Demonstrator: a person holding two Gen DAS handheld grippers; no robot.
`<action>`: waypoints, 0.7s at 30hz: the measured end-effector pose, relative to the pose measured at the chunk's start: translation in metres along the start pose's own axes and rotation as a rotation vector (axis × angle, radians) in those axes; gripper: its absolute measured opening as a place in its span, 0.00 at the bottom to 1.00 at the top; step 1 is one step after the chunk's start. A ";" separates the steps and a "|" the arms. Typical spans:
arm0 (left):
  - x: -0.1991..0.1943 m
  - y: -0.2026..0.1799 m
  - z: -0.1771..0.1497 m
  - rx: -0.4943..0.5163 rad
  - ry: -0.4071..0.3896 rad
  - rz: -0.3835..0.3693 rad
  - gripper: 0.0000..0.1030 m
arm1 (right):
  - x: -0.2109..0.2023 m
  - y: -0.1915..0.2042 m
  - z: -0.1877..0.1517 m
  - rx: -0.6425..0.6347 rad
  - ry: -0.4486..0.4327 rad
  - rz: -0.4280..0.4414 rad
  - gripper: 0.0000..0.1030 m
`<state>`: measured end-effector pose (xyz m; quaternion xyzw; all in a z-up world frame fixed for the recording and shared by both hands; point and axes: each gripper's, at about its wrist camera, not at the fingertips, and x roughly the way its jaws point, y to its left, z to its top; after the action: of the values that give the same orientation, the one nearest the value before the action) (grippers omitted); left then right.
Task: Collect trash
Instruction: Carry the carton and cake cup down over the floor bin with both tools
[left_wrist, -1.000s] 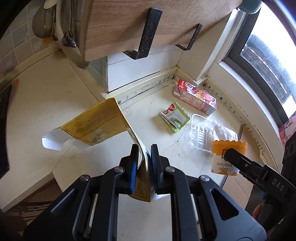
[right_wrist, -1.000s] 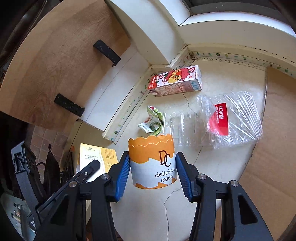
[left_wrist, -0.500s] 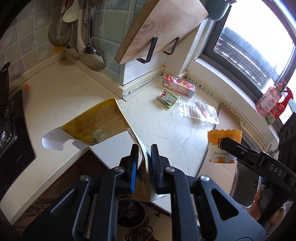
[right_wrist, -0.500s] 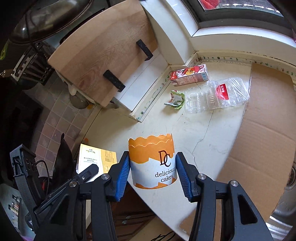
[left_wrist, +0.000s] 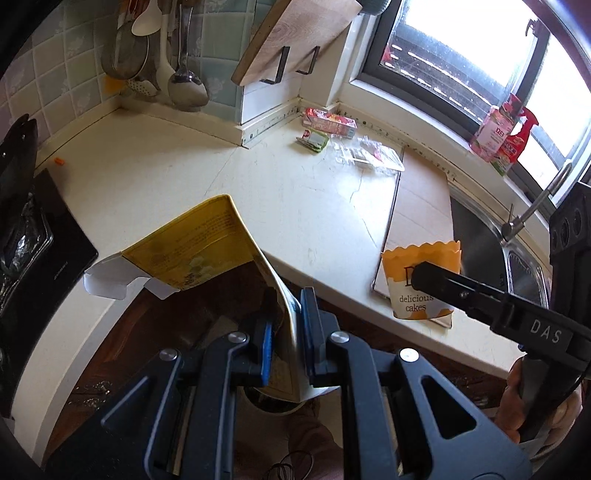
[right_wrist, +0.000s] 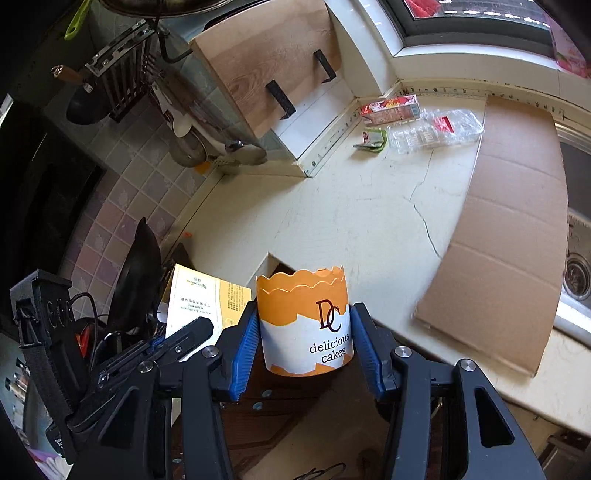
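Both cameras look down along their own fingers from off the counter edge, far from the back corner, and both see the white counter (left_wrist: 303, 192) (right_wrist: 362, 206) ahead.

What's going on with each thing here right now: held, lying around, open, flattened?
Left claw: shut on the yellow box.
Yellow box: flattened, end flaps open, held off the counter.
Right claw: shut on the cake cup.
Cake cup: upright, held.
Juice carton: lying on its side.
Green wrapper: crumpled.
Clear plastic tray: lying on the counter.
Cardboard sheet: flat.
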<state>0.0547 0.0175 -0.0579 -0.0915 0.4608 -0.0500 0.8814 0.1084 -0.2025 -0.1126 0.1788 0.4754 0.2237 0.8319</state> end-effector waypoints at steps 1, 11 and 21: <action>0.001 0.002 -0.009 0.008 0.012 -0.010 0.10 | 0.001 0.002 -0.013 0.004 0.008 -0.003 0.48; 0.035 0.016 -0.098 0.061 0.108 -0.045 0.10 | 0.037 -0.012 -0.122 0.061 0.080 -0.058 0.48; 0.137 0.034 -0.188 0.041 0.223 -0.072 0.10 | 0.119 -0.083 -0.220 0.148 0.191 -0.148 0.48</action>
<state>-0.0220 0.0054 -0.2801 -0.0837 0.5512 -0.1010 0.8240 -0.0128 -0.1885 -0.3460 0.1819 0.5793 0.1422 0.7817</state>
